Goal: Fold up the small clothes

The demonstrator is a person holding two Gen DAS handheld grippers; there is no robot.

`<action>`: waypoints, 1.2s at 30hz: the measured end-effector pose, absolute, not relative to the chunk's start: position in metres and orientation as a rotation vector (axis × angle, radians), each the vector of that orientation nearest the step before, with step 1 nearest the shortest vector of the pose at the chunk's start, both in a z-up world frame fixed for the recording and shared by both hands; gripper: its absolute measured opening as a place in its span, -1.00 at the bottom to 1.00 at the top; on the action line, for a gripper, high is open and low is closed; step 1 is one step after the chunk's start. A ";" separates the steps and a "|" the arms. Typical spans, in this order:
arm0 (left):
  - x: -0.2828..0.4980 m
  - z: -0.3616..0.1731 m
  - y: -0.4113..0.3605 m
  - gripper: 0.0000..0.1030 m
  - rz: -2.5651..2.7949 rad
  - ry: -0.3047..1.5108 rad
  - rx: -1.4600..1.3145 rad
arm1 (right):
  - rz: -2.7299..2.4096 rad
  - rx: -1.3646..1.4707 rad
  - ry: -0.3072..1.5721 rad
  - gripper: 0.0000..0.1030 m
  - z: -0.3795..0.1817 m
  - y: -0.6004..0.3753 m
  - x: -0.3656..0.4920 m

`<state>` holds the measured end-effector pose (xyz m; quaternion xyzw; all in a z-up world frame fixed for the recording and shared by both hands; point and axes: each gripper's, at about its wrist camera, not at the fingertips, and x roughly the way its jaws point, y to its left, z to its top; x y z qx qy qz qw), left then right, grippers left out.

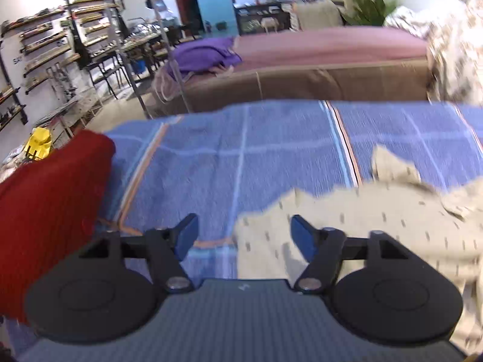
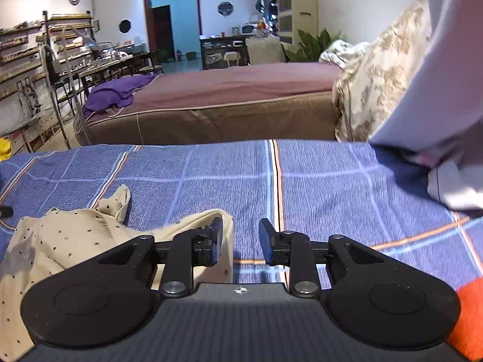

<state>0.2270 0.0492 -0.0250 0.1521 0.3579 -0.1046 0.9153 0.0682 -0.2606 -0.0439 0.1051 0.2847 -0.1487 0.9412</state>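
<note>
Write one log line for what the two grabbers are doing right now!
left gripper: open, empty | right gripper: open, empty | dotted cream garment: crumpled on blue plaid sheet, unfolded | red cloth: beside

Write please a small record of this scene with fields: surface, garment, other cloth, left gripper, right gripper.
surface: blue checked sheet with orange and white stripes
garment: cream dotted garment, crumpled, not yet folded
other cloth: red cloth at the sheet's left edge in the left wrist view
left gripper: left gripper open, nothing between the fingers, garment's edge beneath them
right gripper: right gripper open; a fold of the garment stands at its left finger, not pinched
</note>
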 end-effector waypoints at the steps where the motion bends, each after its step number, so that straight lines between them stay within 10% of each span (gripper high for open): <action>1: 0.217 -0.029 0.051 0.67 -0.229 0.741 0.322 | -0.298 0.226 0.568 0.36 -0.047 -0.255 0.058; 3: 0.191 -0.036 0.056 0.70 -0.259 0.740 0.316 | -0.231 0.159 0.533 0.69 -0.049 -0.235 0.036; 12: 0.088 -0.048 0.066 0.80 -0.330 0.833 0.330 | 0.278 -0.198 0.537 0.70 -0.066 -0.110 0.032; 18: 0.046 -0.050 0.080 0.96 -0.325 0.872 0.414 | 0.245 -0.262 0.729 0.09 -0.110 -0.080 0.069; 20: 0.036 -0.051 0.087 0.96 -0.324 0.881 0.407 | 0.183 -0.255 0.725 -1.00 -0.105 -0.089 0.063; 34: 0.029 -0.046 0.077 0.97 -0.350 0.889 0.351 | -0.491 -0.021 0.486 -1.00 -0.014 -0.273 -0.068; 36: 0.025 -0.044 0.074 0.97 -0.363 0.883 0.349 | -0.547 -0.013 0.497 -0.42 -0.010 -0.286 -0.072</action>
